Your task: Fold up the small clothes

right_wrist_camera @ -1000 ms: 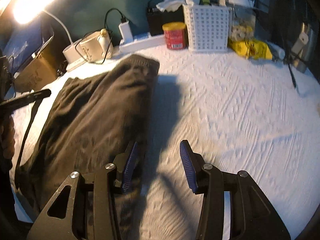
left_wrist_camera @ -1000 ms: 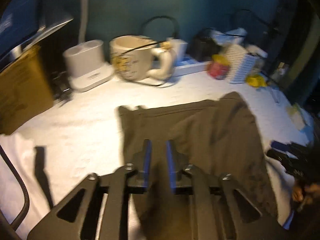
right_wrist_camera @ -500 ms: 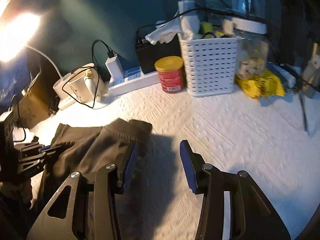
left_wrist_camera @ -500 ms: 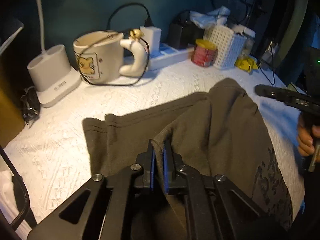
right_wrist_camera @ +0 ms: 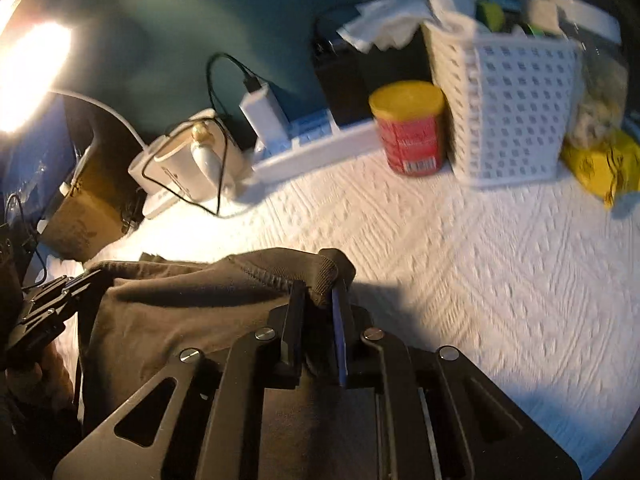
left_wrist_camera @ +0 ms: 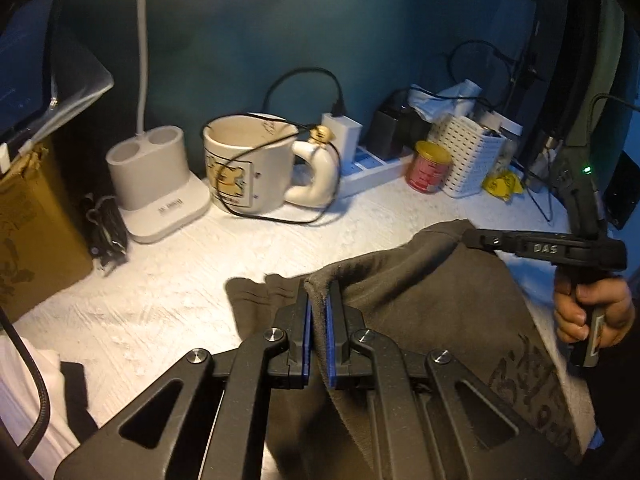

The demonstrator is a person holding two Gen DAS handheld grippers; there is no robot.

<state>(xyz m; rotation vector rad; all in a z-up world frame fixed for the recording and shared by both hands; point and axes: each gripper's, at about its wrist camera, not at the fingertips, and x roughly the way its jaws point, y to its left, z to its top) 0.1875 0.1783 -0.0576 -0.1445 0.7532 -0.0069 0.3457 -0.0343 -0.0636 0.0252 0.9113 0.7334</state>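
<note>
White textured bedspread-type cloth [right_wrist_camera: 460, 248] covers the whole work surface, lamp glare coming in from the left edge, teal wall behind.

Closest in, the left gripper [left_wrist_camera: 319, 322] is pinched tight on a raised fold of the dark olive-brown fabric garment with a black print near its hem [left_wrist_camera: 424, 304]. The cloth runs up between the blue pads and pokes out past the tips. The right gripper [right_wrist_camera: 318, 322] has just been closing, and in its own view the ribbed corner of the same garment sits bunched between the jaws, so I'd call that a grip too, though a chunkier one. The rest of the garment hangs between the two grippers and drapes back down onto the surface near its front edge, with a bit of waistband lying flat beyond the left gripper.

What worries me:
- the right grip is only on a thick bunched corner, so a quick pull could slip it out and the fold goes lopsided
- if the two held points aren't on matching edges, the fold comes out twisted

Further back along the far edge sit the cream ceramic mug with a bear picture [left_wrist_camera: 252, 164] with a thin black cable [left_wrist_camera: 280, 216] looped round it, and a red can with a yellow lid [right_wrist_camera: 412, 128]. Swinging the cloth too far that way could snag the cable or knock the can.
</note>
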